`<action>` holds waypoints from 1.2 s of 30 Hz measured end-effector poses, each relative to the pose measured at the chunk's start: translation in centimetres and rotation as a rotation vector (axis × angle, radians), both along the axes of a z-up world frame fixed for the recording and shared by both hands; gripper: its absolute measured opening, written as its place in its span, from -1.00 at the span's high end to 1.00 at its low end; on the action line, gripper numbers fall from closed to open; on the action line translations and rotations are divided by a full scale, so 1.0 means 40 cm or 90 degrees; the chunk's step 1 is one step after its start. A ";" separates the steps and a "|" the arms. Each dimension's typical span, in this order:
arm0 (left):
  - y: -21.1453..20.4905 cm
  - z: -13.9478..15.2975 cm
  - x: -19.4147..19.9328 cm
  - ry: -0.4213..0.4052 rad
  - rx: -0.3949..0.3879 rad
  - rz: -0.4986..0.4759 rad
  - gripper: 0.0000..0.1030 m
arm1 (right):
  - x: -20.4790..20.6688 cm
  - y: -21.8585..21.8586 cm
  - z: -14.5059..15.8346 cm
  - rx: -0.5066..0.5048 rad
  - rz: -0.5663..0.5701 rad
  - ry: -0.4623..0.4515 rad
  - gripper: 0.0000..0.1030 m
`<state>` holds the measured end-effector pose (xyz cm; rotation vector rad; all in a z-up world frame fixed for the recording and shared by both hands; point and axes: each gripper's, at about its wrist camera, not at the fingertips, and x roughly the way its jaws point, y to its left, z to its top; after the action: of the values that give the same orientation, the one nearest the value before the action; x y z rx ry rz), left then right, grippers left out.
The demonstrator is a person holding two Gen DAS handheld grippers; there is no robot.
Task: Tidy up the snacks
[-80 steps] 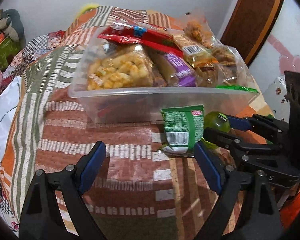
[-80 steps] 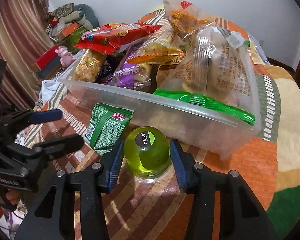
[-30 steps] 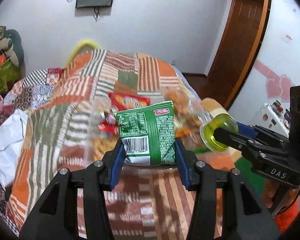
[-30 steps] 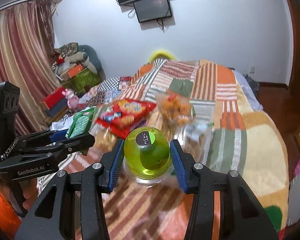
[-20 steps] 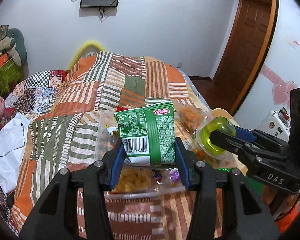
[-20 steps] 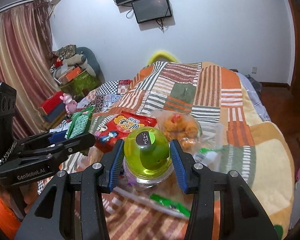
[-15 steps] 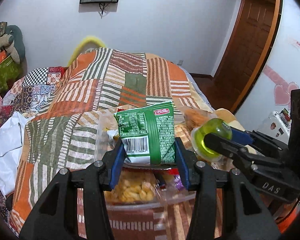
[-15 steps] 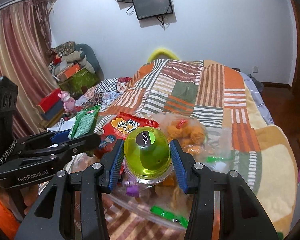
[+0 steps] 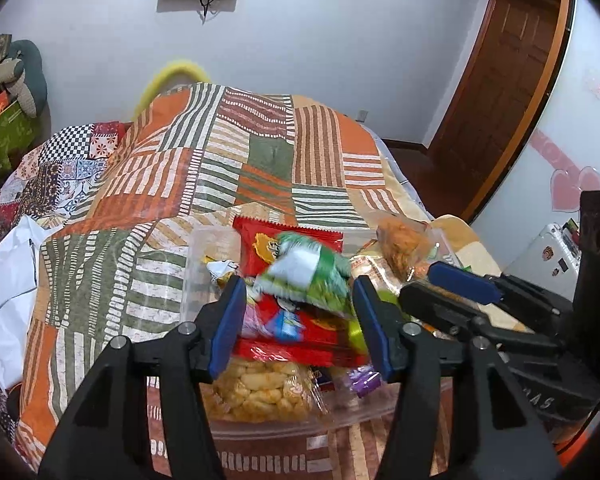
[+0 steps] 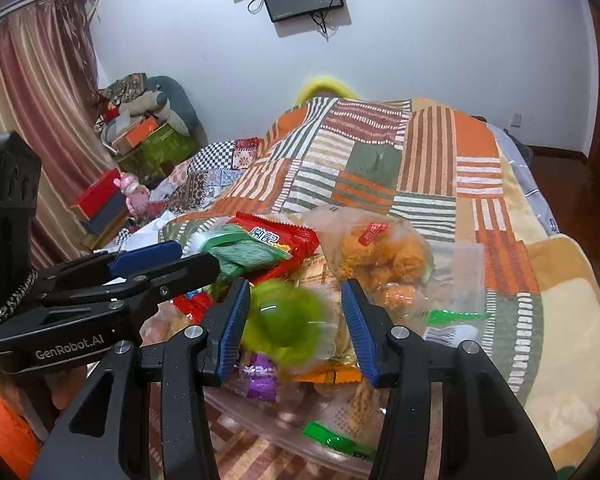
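Observation:
A clear plastic bin (image 9: 284, 422) heaped with snack bags sits on the striped bedspread. My left gripper (image 9: 300, 316) is open above it; the green snack packet (image 9: 308, 276), blurred, is loose between and just beyond the fingers, over the red bag (image 9: 292, 240). My right gripper (image 10: 296, 318) is open over the bin (image 10: 276, 426); the green jelly cup (image 10: 286, 322), blurred, is free between its fingers above the snacks. The left gripper (image 10: 140, 268) shows at the left of the right wrist view, with the green packet (image 10: 244, 254) beyond it.
The bin holds a red bag (image 10: 276, 240), a bag of fried pieces (image 10: 384, 260), puffed corn snacks (image 9: 260, 392) and a purple packet (image 10: 260, 376). The bedspread (image 9: 260, 152) stretches behind. Boxes and toys (image 10: 140, 140) lie at the left, a door (image 9: 500, 92) at the right.
Both grippers moved over the bin, then opened. The green packet and the jelly cup, held half a second ago, are now released and dropping, both blurred.

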<state>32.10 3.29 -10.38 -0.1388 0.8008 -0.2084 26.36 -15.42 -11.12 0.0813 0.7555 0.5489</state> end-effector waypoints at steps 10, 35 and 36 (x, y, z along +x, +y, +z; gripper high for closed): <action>-0.002 0.108 -0.142 -0.086 0.024 0.022 -0.07 | -0.098 -0.037 0.080 -0.016 -0.016 -0.060 0.12; -0.041 0.345 -0.564 -0.320 0.041 0.082 -0.80 | -0.401 -0.122 0.294 0.008 -0.108 -0.270 -0.74; -0.044 0.348 -0.572 -0.326 0.044 0.086 -0.86 | -0.401 -0.122 0.294 0.008 -0.112 -0.272 -0.78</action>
<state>9.21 1.52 3.52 -0.0688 0.2863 -0.0820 10.31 -20.28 0.63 0.0390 0.3246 0.3848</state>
